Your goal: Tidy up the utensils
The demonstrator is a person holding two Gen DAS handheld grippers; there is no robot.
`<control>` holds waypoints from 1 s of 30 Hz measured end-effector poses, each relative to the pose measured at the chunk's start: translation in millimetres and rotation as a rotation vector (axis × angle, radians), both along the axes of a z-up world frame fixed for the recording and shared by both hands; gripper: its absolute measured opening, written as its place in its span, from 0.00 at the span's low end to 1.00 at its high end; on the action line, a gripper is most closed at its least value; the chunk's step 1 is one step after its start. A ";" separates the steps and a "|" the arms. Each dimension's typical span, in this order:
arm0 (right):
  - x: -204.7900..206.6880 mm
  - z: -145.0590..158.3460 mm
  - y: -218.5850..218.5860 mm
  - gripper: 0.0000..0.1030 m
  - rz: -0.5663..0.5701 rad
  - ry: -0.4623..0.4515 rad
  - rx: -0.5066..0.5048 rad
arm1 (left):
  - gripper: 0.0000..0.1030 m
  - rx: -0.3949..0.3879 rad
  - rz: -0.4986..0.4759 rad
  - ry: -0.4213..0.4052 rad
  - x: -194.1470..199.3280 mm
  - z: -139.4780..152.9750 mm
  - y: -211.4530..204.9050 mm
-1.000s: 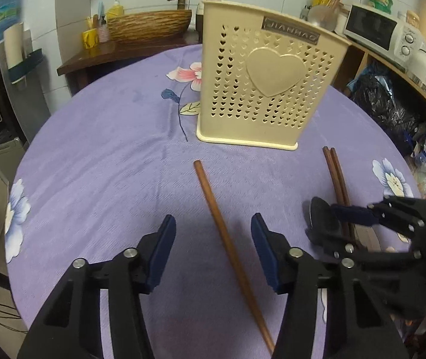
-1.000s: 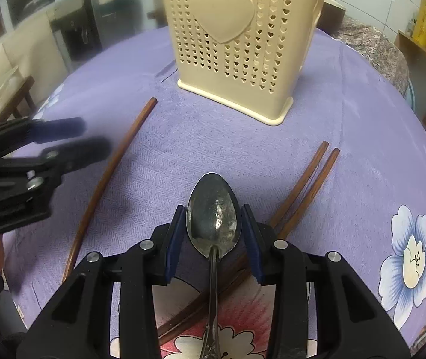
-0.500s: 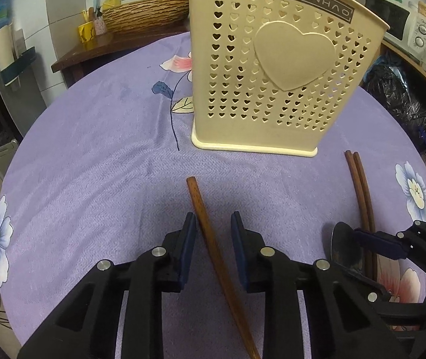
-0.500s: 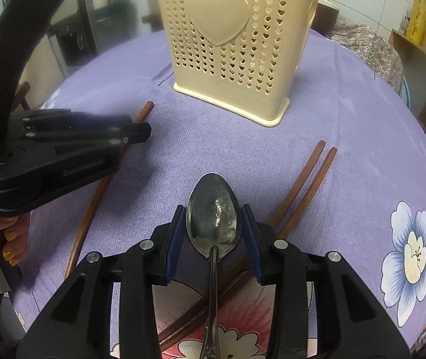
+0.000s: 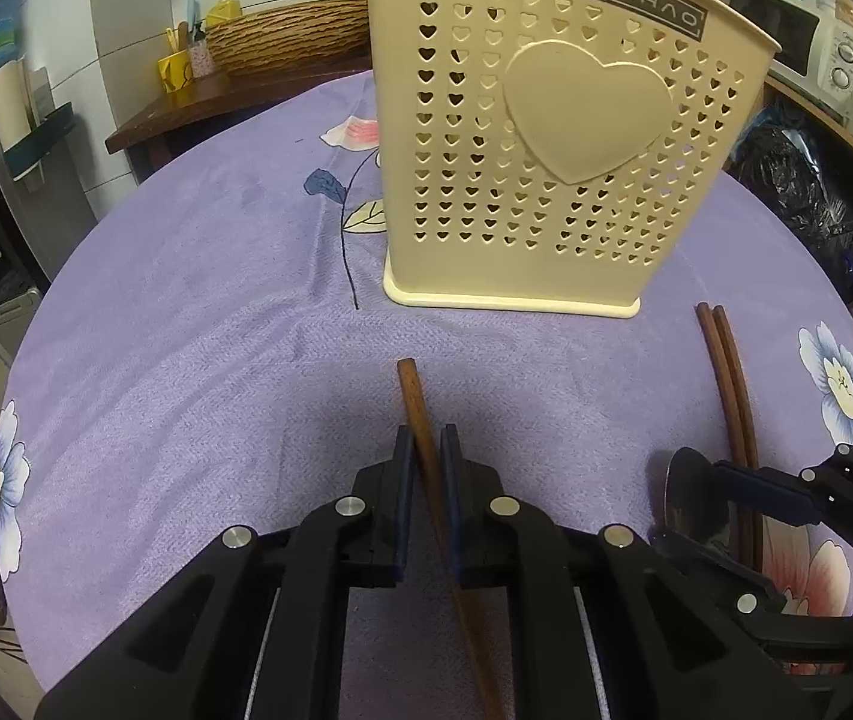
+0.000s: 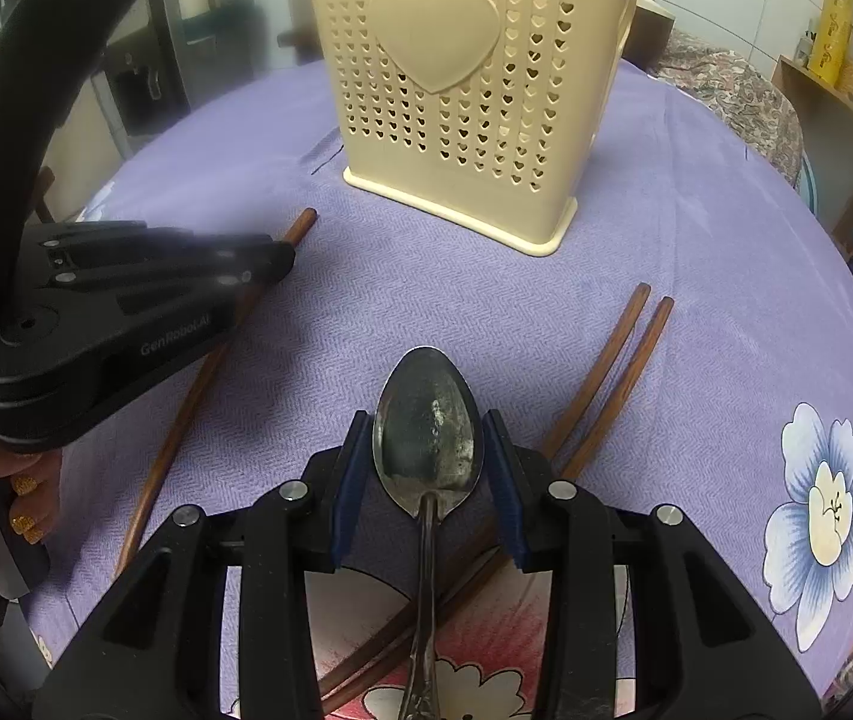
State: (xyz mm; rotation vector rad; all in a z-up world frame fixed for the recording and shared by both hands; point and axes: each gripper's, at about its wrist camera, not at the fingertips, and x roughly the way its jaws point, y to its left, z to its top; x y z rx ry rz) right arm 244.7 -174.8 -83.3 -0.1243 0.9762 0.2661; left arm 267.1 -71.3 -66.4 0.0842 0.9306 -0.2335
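A cream perforated utensil holder (image 5: 552,144) with a heart on its side stands upright on the purple tablecloth; it also shows in the right wrist view (image 6: 462,78). My left gripper (image 5: 425,450) is shut on a single brown chopstick (image 5: 411,390) near its far end, low at the cloth. In the right wrist view the left gripper (image 6: 270,261) sits over that chopstick (image 6: 186,408). My right gripper (image 6: 429,456) is shut on the bowl of a metal spoon (image 6: 426,420). A pair of brown chopsticks (image 6: 618,354) lies just right of the spoon, also in the left wrist view (image 5: 726,384).
The round table's purple flowered cloth (image 5: 186,330) spreads around the holder. A dark wooden sideboard with a woven basket (image 5: 288,36) stands behind the table. A microwave (image 5: 798,42) and a black bag (image 5: 798,192) are at the right.
My left gripper moved forward over the single chopstick and closed on it. The right gripper stayed shut on the spoon in the same place.
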 end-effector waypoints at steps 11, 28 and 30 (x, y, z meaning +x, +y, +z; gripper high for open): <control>1.2 1.5 -5.2 0.37 -0.011 0.004 0.043 | 0.09 -0.056 0.008 -0.013 1.1 4.9 10.9; -40.4 106.4 1.1 0.36 0.091 -0.140 0.312 | 0.08 -0.219 0.017 -0.313 -59.3 125.3 59.9; -41.0 117.3 -0.9 0.35 0.090 -0.170 0.317 | 0.08 -0.228 0.018 -0.341 -64.9 136.0 62.7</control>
